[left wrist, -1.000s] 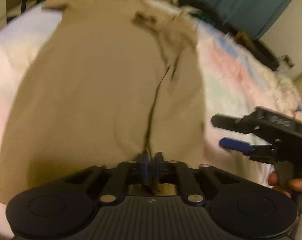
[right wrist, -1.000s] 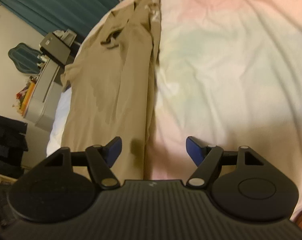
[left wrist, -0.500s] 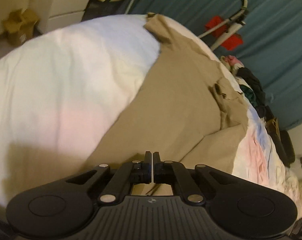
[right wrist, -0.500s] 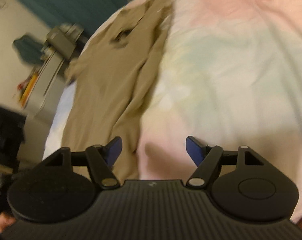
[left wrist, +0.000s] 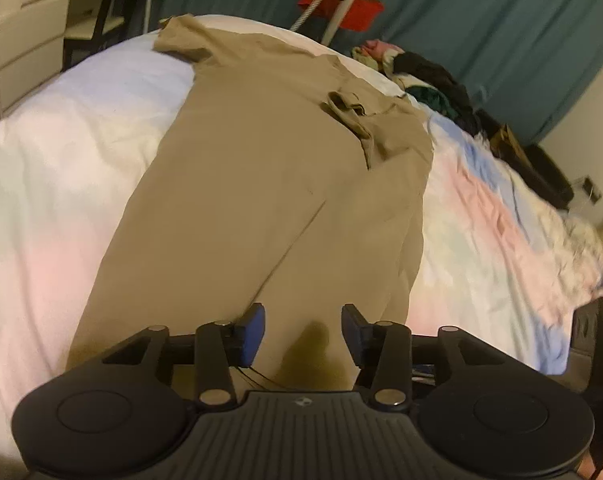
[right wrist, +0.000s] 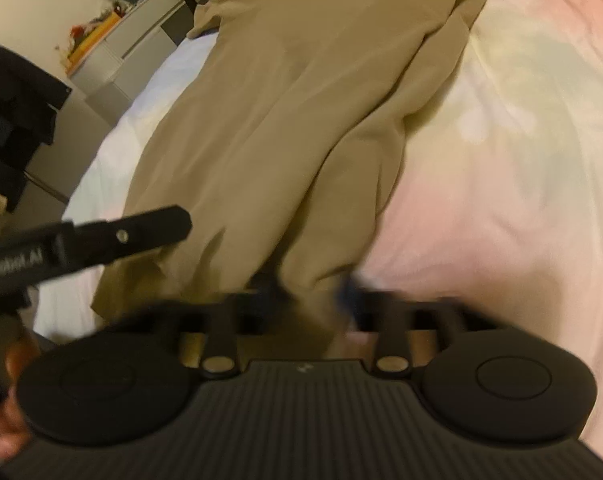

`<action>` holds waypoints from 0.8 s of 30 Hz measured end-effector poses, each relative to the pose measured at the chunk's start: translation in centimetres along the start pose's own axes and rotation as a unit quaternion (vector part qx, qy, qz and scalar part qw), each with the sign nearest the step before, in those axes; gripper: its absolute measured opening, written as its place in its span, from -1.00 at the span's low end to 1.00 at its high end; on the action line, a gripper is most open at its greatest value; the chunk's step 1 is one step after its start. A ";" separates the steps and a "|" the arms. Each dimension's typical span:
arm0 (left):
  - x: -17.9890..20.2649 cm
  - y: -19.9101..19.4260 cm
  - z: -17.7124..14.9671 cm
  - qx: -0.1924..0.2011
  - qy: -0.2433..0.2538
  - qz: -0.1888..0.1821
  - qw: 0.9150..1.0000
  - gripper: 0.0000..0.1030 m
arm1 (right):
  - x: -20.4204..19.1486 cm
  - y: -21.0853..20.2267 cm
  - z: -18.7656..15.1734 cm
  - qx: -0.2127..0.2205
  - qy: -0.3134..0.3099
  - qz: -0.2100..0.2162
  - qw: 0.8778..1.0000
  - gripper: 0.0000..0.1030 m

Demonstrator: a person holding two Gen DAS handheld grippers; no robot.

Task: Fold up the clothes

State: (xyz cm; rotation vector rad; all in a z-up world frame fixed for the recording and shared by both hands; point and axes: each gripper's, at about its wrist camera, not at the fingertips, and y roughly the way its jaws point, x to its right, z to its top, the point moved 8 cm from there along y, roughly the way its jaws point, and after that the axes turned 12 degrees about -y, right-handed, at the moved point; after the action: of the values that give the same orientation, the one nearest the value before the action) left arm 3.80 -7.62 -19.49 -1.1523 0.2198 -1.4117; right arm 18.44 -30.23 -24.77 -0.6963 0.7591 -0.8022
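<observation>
Since half a second ago the left gripper [left wrist: 303,334] has been opened, its fingers now spread above the near hem of the tan T-shirt [left wrist: 269,184]. The right gripper [right wrist: 313,298] has been brought over the hem's right-hand fold; through blur its fingers look parted, fabric between them. The shirt lies flat on the pastel bedspread [left wrist: 493,240], long axis from 6 toward 12 o'clock, collar [left wrist: 347,110] farthest. For a clean fold, the hem corners should be pinched evenly, both layers together.
</observation>
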 end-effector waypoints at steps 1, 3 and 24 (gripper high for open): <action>0.0 0.1 0.4 -0.003 -0.006 -0.004 1.000 -0.06 | 0.2 -0.7 0.1 -0.002 0.005 0.003 1.000 -0.86; -0.2 1.1 1.3 -0.009 -0.013 -0.012 1.000 -0.04 | 0.5 -3.0 0.4 -0.003 -0.017 -0.014 1.000 -0.88; 5.8 5.8 -4.6 -0.035 0.248 0.083 0.965 0.29 | 6.1 -8.8 -1.0 0.071 0.117 -0.045 0.990 -0.33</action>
State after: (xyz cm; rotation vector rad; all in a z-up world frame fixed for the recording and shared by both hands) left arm 5.62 -16.17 -23.03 -0.7959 0.7086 -1.5315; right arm 17.33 -40.04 -20.39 -0.5171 0.8778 -1.0232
